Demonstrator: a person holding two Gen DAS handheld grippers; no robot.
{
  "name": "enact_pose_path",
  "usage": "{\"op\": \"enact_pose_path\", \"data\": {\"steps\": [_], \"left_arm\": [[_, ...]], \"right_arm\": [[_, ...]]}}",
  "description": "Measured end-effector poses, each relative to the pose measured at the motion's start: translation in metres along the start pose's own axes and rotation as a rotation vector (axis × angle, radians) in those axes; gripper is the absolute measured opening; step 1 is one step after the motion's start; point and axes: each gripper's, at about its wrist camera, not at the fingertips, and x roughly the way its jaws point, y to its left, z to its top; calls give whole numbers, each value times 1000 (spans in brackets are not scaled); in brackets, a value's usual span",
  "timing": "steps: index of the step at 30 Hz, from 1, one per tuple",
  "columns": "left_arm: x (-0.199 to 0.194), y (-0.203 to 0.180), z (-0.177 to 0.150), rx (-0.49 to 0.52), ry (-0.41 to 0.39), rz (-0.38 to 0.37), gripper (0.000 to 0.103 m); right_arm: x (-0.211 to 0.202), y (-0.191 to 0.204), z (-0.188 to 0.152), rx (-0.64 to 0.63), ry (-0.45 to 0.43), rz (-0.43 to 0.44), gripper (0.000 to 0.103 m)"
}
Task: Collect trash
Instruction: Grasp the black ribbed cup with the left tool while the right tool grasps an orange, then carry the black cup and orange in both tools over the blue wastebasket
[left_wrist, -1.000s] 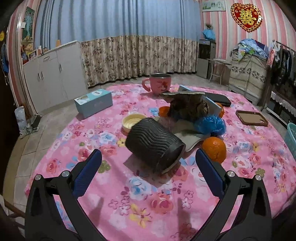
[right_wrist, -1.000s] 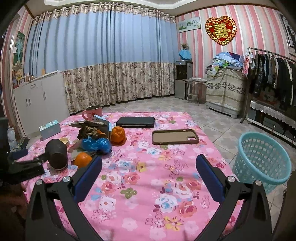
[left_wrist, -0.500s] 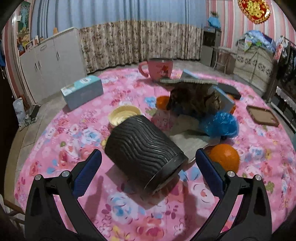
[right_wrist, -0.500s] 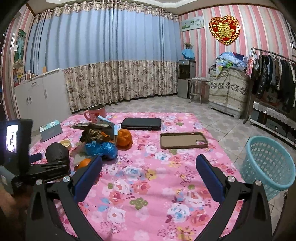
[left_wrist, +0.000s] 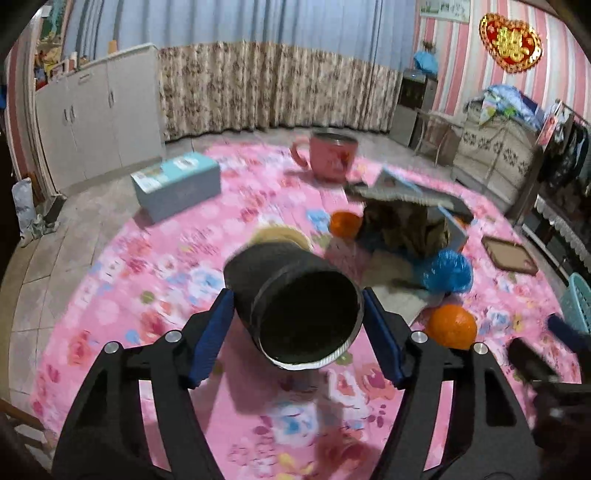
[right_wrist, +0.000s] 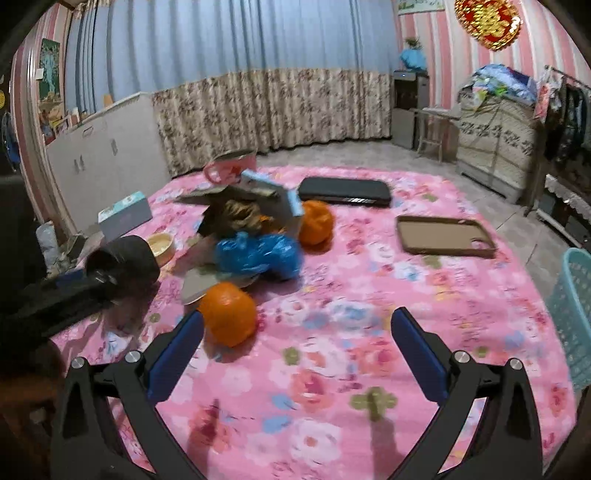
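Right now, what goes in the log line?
left gripper: jaws closing around black cup | right gripper: open, empty | basket: waiting

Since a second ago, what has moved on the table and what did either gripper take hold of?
The left gripper moved in around the black ribbed cup lying on its side; its jaws have just been closing, with the cup now between the blue pads, apparently touching. The right gripper swung toward the nearest orange, open and holding nothing. The blue bag, pink mug and tissue box stayed put.

blurred: tablecloth (left_wrist: 155, 280) | cut off: basket (right_wrist: 572, 314) | half hidden: bowl (left_wrist: 280, 236)
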Motion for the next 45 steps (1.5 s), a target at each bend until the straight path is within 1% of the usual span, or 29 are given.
{"op": "enact_pose_path", "data": {"steps": [2,5,9,10,11,13,14,16,17,18,22,25,31,34,37,41,45], "left_arm": [[-8,8,1,-19,-19,-16,67],[-12,15,6,-8,-50,7,66],[-9,23,8,-33,-32,-16,66],[-9,24,8,-37,-29,-22,66],[-8,25,9,-37,-28,-30,66],[-8,24,9,-34,-30,-35,66],[-8,24,9,-36,-31,-40,66],[-9,25,10,-41,-35,-39,66],[-9,25,10,-46,-35,-43,66],[-9,25,10,-48,-34,-45,66],[-11,22,9,-39,-39,-50,66],[-13,21,9,-39,-45,-60,66],[-27,9,18,-31,-86,-89,66],[-37,-6,24,-8,-109,-101,66],[-43,-24,30,15,-117,-110,66],[-56,-57,41,55,-148,-137,66],[-73,-95,53,112,-179,-160,66]], "right_arm": [[10,8,0,-12,15,17,99],[23,17,0,-20,48,41,99],[42,28,5,-23,88,73,98],[48,30,6,-26,100,74,96],[53,32,6,-28,113,78,93],[61,34,7,-30,151,86,75],[67,35,7,-33,170,82,72],[74,39,7,-44,198,89,56],[74,40,7,-49,203,88,53],[74,41,7,-54,199,89,47],[66,40,6,-56,174,108,39],[56,34,9,-52,151,110,38],[18,5,28,-31,60,92,38],[-1,-18,39,-16,15,57,38],[-22,-44,47,8,-27,0,38],[-55,-78,60,28,-94,-102,38],[-87,-106,72,27,-168,-162,38]]}}
